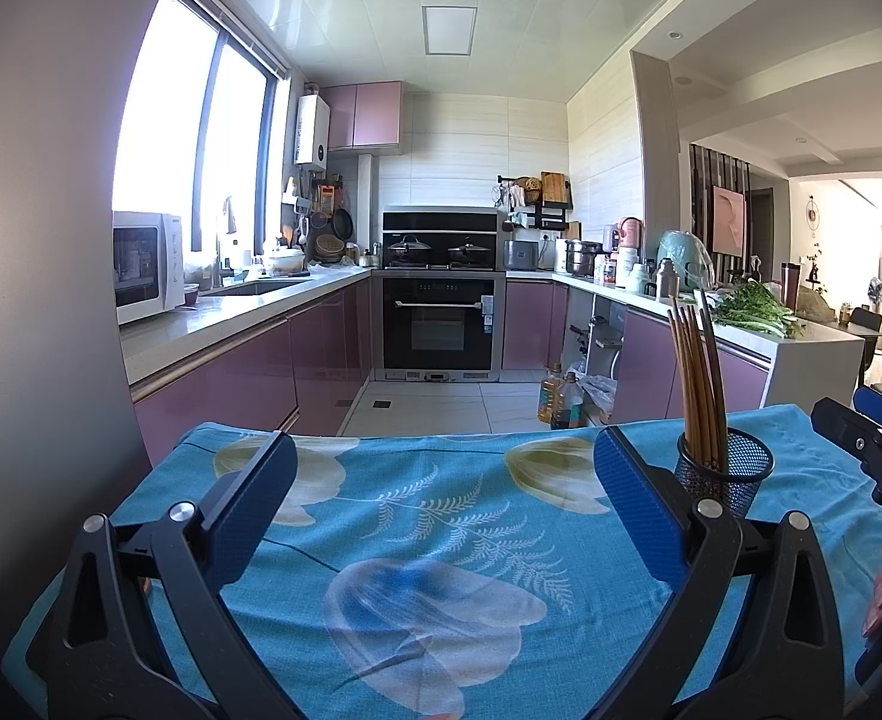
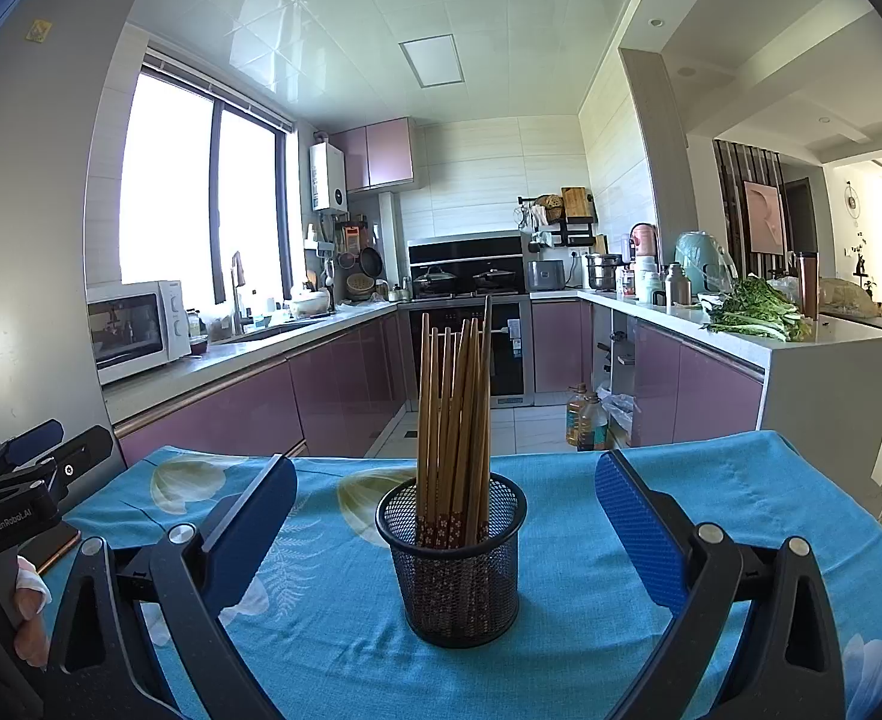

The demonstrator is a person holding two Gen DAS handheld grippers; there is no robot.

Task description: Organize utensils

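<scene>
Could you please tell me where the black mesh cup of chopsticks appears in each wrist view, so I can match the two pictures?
Left wrist view: the mesh cup stands right of centre, partly behind the left claw's right finger.
Right wrist view: the mesh cup stands at centre, between the open fingers of the right claw.
Shared landmark: the black oven on the far wall.

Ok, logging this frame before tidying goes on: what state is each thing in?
Left tool: open, empty, over the cloth.
Right tool: open, empty, fingers either side of the holder, not touching.
Mesh holder: upright on the blue cloth.
Chopsticks: standing bundled in the holder, tips up.
</scene>
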